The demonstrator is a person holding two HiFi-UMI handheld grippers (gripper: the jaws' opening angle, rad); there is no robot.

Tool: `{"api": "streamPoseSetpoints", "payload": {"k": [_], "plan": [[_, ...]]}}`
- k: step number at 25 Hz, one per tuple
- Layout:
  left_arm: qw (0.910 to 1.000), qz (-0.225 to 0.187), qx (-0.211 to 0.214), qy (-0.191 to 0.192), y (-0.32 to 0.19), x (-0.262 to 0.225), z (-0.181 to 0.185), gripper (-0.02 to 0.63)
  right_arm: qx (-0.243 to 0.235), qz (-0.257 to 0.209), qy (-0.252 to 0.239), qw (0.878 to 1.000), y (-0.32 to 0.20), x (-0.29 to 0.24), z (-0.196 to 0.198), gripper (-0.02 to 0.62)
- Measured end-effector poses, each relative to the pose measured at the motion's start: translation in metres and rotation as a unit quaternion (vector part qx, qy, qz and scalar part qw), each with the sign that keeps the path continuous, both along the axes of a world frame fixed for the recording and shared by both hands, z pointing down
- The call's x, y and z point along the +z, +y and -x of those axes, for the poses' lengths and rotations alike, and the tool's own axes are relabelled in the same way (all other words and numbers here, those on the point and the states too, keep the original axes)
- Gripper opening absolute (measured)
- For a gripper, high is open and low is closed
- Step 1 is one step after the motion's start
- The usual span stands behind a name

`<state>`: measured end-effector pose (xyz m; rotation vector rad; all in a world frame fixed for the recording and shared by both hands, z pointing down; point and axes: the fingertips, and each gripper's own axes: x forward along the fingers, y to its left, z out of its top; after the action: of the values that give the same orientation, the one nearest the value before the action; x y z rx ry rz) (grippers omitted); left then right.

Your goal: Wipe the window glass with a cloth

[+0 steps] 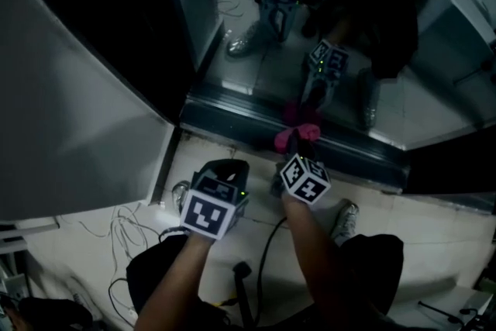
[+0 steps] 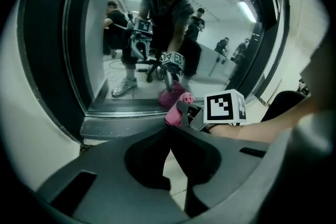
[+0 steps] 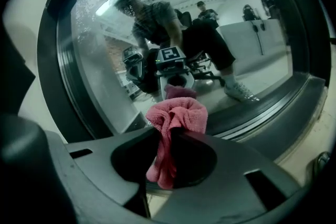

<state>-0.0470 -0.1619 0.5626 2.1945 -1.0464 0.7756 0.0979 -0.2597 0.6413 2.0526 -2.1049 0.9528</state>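
A pink cloth (image 1: 292,138) is bunched in my right gripper (image 1: 304,145), which is shut on it and holds it close to the bottom edge of the window glass (image 1: 333,81). The glass mirrors the cloth and both grippers. In the right gripper view the pink cloth (image 3: 177,114) bulges out above the right gripper (image 3: 170,132), with a tail hanging between the jaws, and the window glass (image 3: 220,23) lies just beyond. My left gripper (image 1: 229,167) hangs to the left, lower over the floor. In its own view the left gripper (image 2: 169,131) is shut with nothing in it.
A dark sill (image 1: 232,118) runs under the glass, with a grey wall panel (image 1: 70,128) at the left. White cables (image 1: 116,232) and a black cable (image 1: 267,252) lie on the tiled floor. The person's shoes (image 1: 345,219) stand near the sill.
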Motion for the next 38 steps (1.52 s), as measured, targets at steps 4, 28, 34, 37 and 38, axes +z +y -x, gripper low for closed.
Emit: {"api": "streamPoseSetpoints", "payload": {"k": [4,28,34,37,38], "plan": [[0.9999,-0.003,-0.012,-0.003,0.002,-0.003,0.023,0.002,-0.027,0.005,0.0,1.0,-0.007,0.005,0.032,0.064],[0.9941,0.0,-0.108,-0.008,0.026,-0.006,0.142,0.002,-0.145,-0.004,-0.004,0.989,-0.048,0.008,0.21,0.064],[0.9923,0.003,-0.123,-0.009,0.032,-0.005,0.161,0.002,-0.18,-0.013,-0.016,0.983,-0.057,0.003,0.249,0.064],[0.9921,0.004,-0.125,-0.009,0.034,-0.004,0.166,0.002,-0.191,-0.017,-0.014,0.981,-0.06,0.002,0.261,0.064],[0.992,0.004,-0.126,-0.009,0.035,-0.004,0.168,0.002,-0.198,-0.021,-0.013,0.98,-0.06,0.0,0.267,0.064]]}}
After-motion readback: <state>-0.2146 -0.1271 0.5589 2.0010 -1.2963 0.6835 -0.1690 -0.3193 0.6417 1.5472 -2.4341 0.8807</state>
